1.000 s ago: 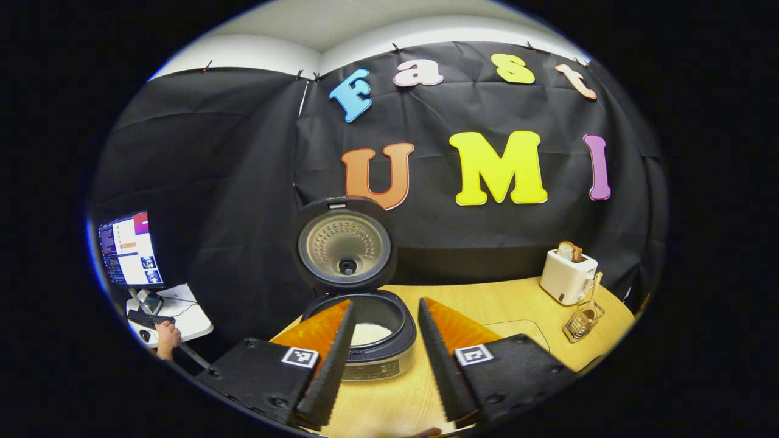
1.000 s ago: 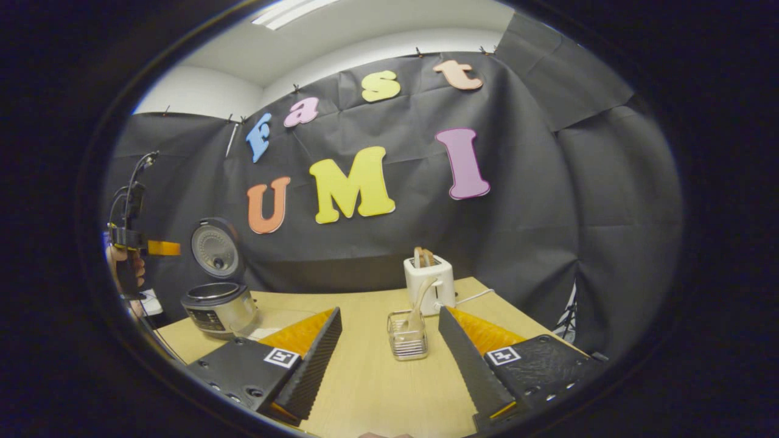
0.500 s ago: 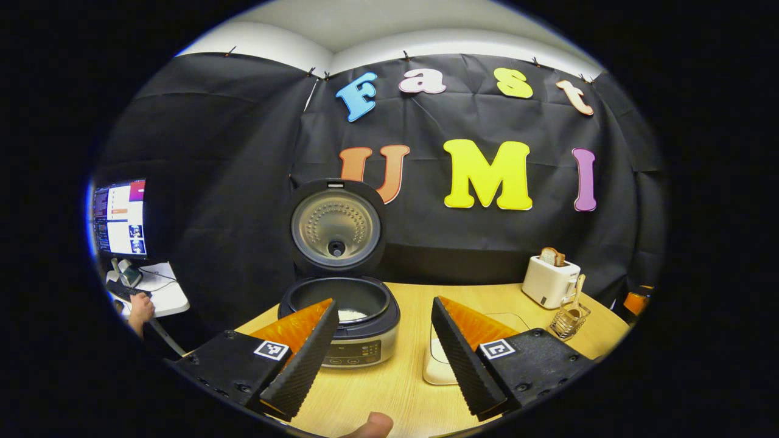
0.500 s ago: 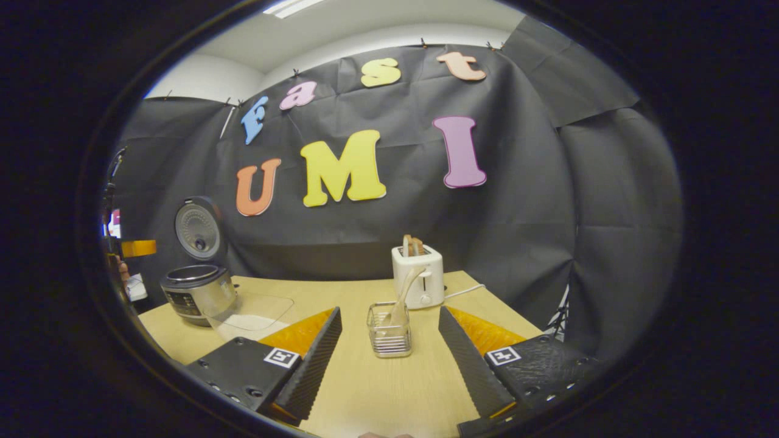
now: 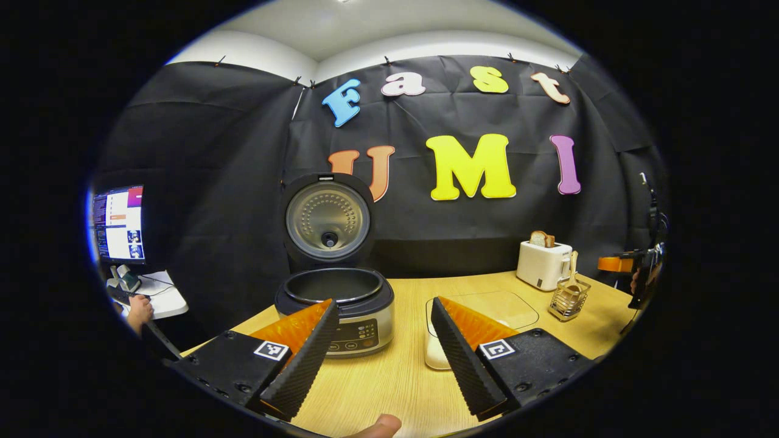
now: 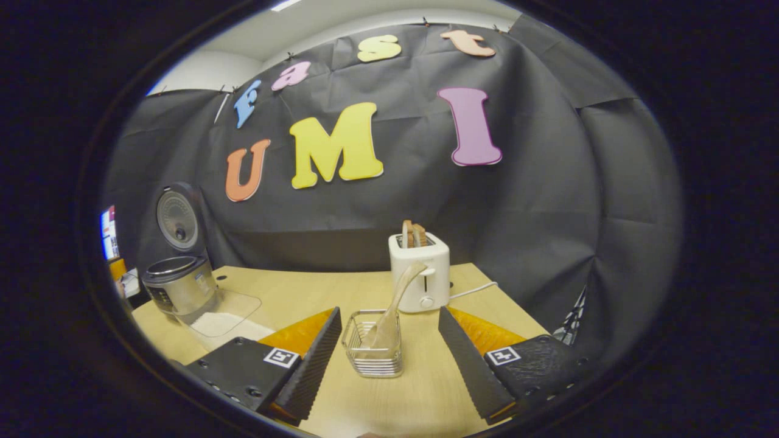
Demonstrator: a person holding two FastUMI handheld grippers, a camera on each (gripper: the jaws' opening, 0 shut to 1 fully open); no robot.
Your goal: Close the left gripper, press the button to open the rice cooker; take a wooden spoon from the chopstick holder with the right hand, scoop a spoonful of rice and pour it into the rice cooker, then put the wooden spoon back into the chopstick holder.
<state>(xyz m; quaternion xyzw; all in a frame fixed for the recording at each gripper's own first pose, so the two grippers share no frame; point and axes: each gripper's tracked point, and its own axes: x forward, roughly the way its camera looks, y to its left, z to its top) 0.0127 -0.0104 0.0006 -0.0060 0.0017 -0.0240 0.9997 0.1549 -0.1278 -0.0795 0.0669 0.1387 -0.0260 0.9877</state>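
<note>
The rice cooker stands on the wooden table with its lid raised upright. My left gripper is open, hanging a little in front of the cooker and holding nothing. A clear container of rice lies just right of the cooker. The wire chopstick holder holds the wooden spoon, whose handle leans toward the toaster. My right gripper is open, its fingers standing on either side of the holder, short of it and apart from it. In the left gripper view, the right gripper is at the far right.
A white toaster with bread slices stands just behind the holder, its cord trailing right. The cooker and rice container are far left of my right gripper. A monitor and a person's hand are beyond the table's left edge.
My left gripper has drawn back and dropped lower, so the cooker looks farther off. My right gripper has moved closer to the chopstick holder. Both stay open.
</note>
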